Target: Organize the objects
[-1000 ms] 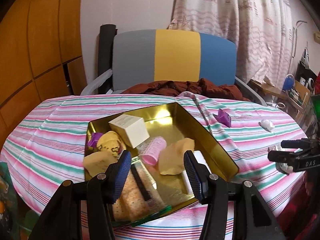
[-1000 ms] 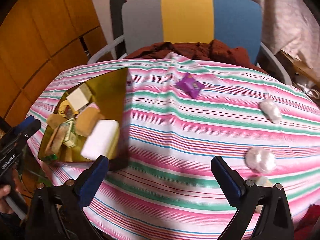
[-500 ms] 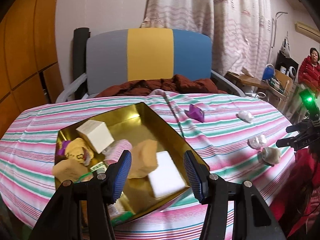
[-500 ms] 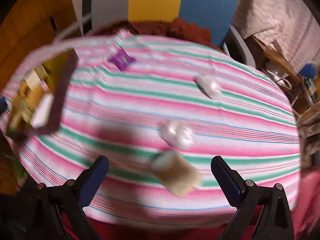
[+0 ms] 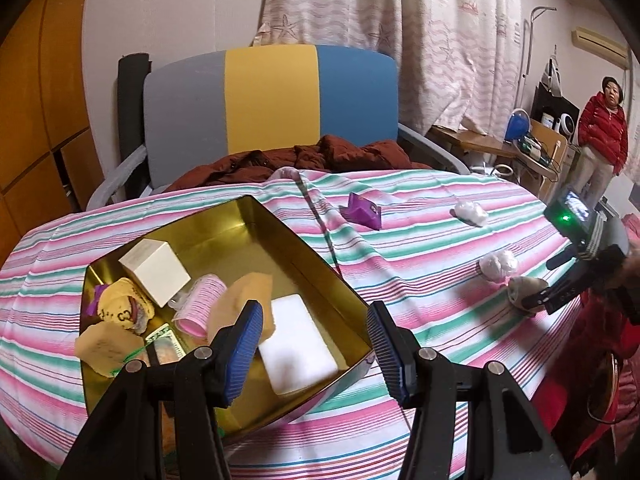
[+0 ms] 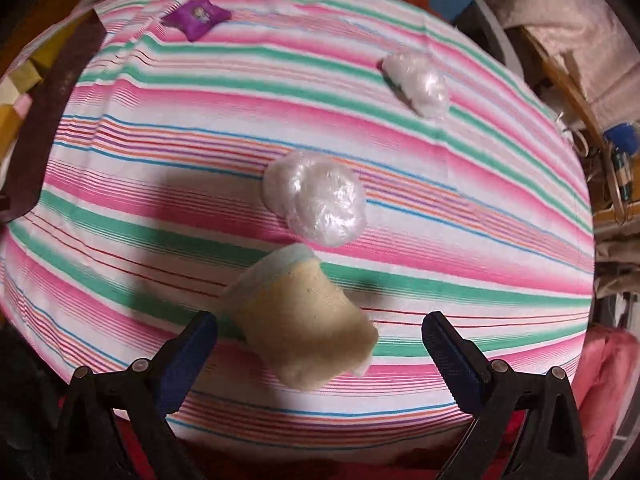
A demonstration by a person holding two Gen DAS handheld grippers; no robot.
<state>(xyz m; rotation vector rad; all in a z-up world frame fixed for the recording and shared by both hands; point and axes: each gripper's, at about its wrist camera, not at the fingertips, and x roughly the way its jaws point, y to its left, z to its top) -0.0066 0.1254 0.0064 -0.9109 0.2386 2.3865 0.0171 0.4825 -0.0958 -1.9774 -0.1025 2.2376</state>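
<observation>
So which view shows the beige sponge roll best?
The right wrist view: the beige sponge roll lies large between the open right gripper. In the left wrist view it is small and partly hidden by that gripper.

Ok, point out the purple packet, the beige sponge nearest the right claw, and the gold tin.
purple packet (image 6: 197,17): right wrist view, centre of its printed face.
beige sponge (image 6: 306,322): right wrist view, middle of its tan side.
gold tin (image 5: 316,257): left wrist view, right inner wall.

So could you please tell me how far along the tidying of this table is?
Mostly done: the gold tin already holds a white box, sponges and more. In hand: the open right tool sits around a beige sponge, not yet gripping it. Left on the cloth: two plastic-wrapped bundles and a purple packet.
</observation>
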